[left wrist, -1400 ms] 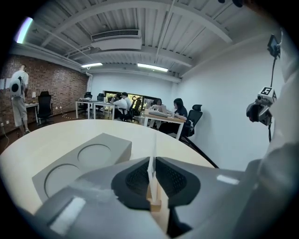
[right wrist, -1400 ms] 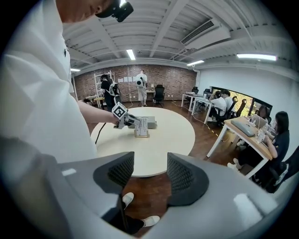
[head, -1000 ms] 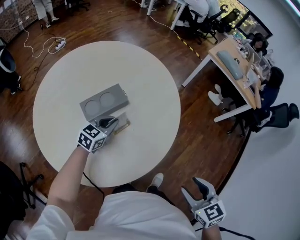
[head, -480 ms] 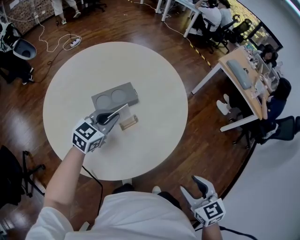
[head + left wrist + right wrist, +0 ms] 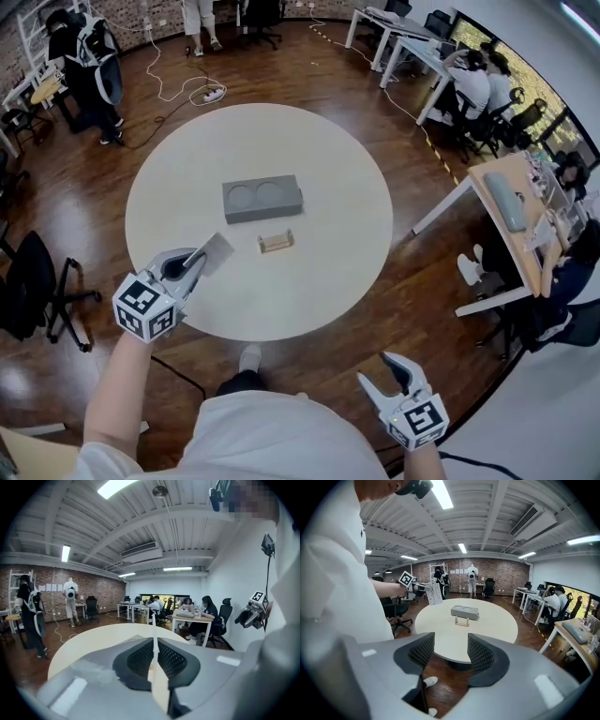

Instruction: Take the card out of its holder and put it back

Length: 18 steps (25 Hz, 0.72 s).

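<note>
since a second ago you've raised your left gripper (image 5: 190,263) up and back from the small pale wooden card holder (image 5: 276,242), and the thin, pale grey rectangular card (image 5: 215,252) has come out with it. the card now hangs over the near left part of the round cream table (image 5: 328,291), well apart from the card holder.

from above the card looks flat, stiff and plain. in the left gripper view you see it edge-on, a narrow pale sliver pinched tight between the dark ribbed pads (image 5: 173,660). in the right gripper view its face carries dark marks too small to read.

the card holder is a low, slotted strip of light wood. it stands on the table just on your side of a matte grey rectangular block (image 5: 262,199) with two shallow round recesses. only smooth tabletop lies between the card and the card holder.

your right gripper (image 5: 386,373) is held low at your side, off the table and over the dark glossy wooden floor (image 5: 412,272), its fingers spread wide with only floor showing between them.

a black office chair (image 5: 37,291) stands left of the table, and a white power strip (image 5: 208,95) lies on the floor beyond it.
</note>
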Tool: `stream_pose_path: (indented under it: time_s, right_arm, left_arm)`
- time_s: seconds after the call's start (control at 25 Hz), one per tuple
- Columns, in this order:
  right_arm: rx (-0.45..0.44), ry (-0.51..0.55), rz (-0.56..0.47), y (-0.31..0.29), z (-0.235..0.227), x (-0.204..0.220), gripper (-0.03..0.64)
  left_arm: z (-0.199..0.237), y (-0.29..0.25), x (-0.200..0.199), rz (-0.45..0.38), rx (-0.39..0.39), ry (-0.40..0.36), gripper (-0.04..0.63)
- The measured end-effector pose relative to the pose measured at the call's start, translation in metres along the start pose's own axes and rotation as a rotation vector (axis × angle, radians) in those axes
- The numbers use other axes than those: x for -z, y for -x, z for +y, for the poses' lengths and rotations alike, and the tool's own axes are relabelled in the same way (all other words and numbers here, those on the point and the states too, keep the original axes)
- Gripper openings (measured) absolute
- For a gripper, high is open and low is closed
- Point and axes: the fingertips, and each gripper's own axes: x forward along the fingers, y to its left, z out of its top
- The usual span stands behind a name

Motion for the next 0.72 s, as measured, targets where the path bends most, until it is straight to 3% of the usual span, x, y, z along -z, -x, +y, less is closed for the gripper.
stream_pose_path:
  time_s: [0.32, 0.56, 0.72]
  right_arm:
    - [-0.149, 0.062, -0.035, 0.028, 0.015, 0.028, 0.225]
    - [-0.243, 0.112, -0.042, 0.06, 0.04, 0.045, 0.225]
    - [-0.277, 0.127, -0.032, 0.059, 0.055, 0.054, 0.225]
  left_arm:
    - [-0.055, 0.128, 0.045, -0.004, -0.235, 0.127, 0.015]
    - [-0.118, 0.212, 0.078, -0.004, -0.365, 0.216, 0.015]
    - [-0.131, 0.239, 0.101, -0.007, -0.404, 0.258, 0.015]
